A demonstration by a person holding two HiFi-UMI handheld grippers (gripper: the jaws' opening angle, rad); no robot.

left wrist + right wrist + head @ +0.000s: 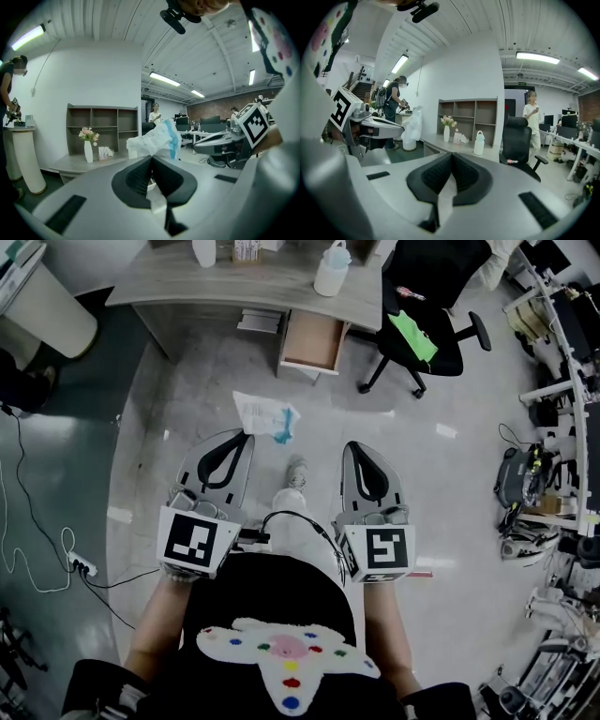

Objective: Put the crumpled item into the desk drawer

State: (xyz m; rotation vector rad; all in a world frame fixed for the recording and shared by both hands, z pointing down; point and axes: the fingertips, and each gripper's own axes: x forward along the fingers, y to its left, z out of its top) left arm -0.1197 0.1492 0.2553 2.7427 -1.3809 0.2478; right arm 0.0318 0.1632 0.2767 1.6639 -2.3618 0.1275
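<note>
The desk (pixel 187 282) stands ahead with its drawer (pixel 312 341) open. The crumpled item (pixel 265 414), white with blue, hangs in the air short of the drawer, pinched by its near edge in the left gripper (pixel 151 158). The right gripper (pixel 451 155) has its jaws pressed together on nothing. The item looks light, soft and springy, so gripping the bunched middle would likely hold better than a loose edge.

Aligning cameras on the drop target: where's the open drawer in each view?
Head view: drawer, top centre, open under the desk.
Left gripper view: not visible.
Right gripper view: not visible.
Shared landmark: desk, left of centre in left gripper view, near centre in right.
</note>
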